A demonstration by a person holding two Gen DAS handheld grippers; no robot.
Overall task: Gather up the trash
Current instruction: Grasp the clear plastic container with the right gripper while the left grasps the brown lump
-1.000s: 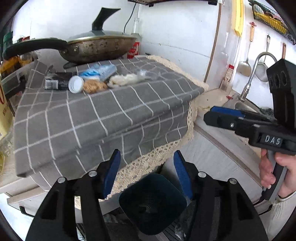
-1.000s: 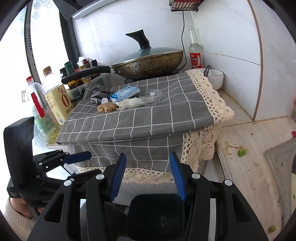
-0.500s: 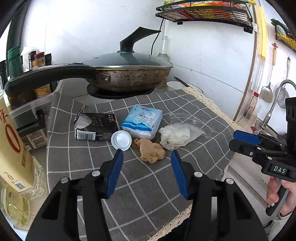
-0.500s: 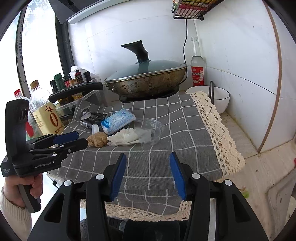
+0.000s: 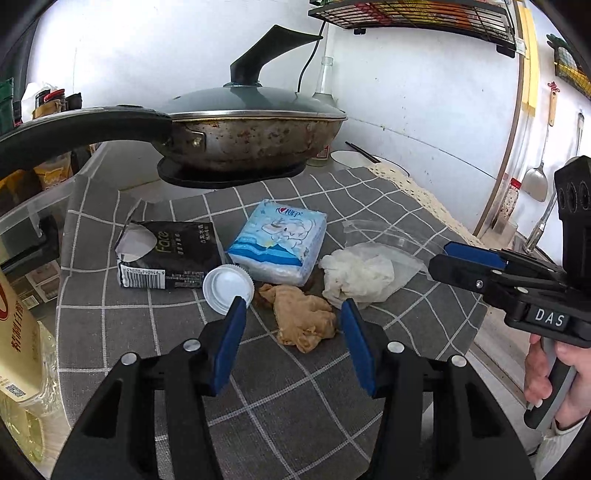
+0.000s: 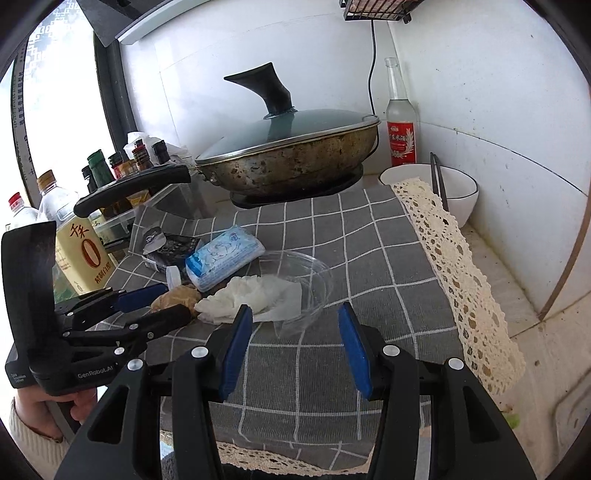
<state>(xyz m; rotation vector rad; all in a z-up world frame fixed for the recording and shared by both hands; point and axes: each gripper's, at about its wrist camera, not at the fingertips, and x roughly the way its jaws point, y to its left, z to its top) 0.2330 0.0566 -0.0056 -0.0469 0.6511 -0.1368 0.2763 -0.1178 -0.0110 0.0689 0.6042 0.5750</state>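
A lidded wok (image 5: 251, 140) sits at 12 o'clock on the counter's checked cloth (image 5: 295, 387). Both claws, left (image 5: 293, 314) and right (image 6: 293, 314), gape wide, holding nothing. The brown crumpled wad (image 5: 303, 317) lies between the left claw's fingertips, with the white wad (image 5: 356, 275) at 1 o'clock.

Kitchen corner. White walls (image 6: 480, 92) are meeting behind a lidded wok (image 6: 288, 155), which is serving as landmark. A grey checked cloth (image 6: 369, 251) with lace edging is lying in front of the wok. Left of the wok, a bright window (image 6: 55, 110) is letting in daylight over a row of bottles (image 6: 122, 162). Right of the wok, a white bowl (image 6: 436, 184) is sitting on the pale counter (image 6: 546, 354). Above the wok, a wire shelf (image 5: 424, 14) is hanging.
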